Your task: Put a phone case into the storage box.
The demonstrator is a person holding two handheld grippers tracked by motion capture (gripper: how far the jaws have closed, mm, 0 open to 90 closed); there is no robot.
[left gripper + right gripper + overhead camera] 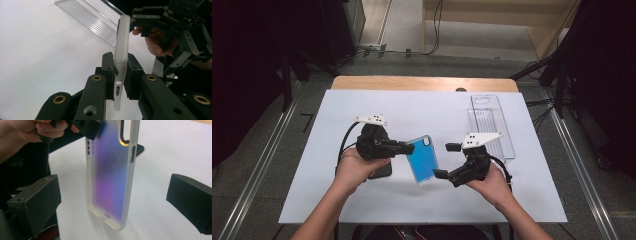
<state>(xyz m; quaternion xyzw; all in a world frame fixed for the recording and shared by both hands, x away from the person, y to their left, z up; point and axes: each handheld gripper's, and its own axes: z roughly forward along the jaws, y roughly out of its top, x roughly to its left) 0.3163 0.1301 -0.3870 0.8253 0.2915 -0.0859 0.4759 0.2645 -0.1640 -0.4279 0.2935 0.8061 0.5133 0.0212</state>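
Left gripper point(408, 148) clamped on blue phone case point(423, 160), held upright above white table point(362, 200) | right gripper point(446, 161) jaws wide, straddling case's lower end without touching | risk: one-edge pinch may let case twist or slip | black phone point(381, 171) beneath left hand; clear tray point(504, 145) beyond; dark room around.

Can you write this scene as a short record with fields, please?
held thing: phone case, blue, lifted off the table
left hand-held gripper: shut on the case edge
right hand-held gripper: open, jaws on either side of the case, not pressing
under left hand: dark phone, flat on the table
far right: clear tray, lying flat
surface: white table
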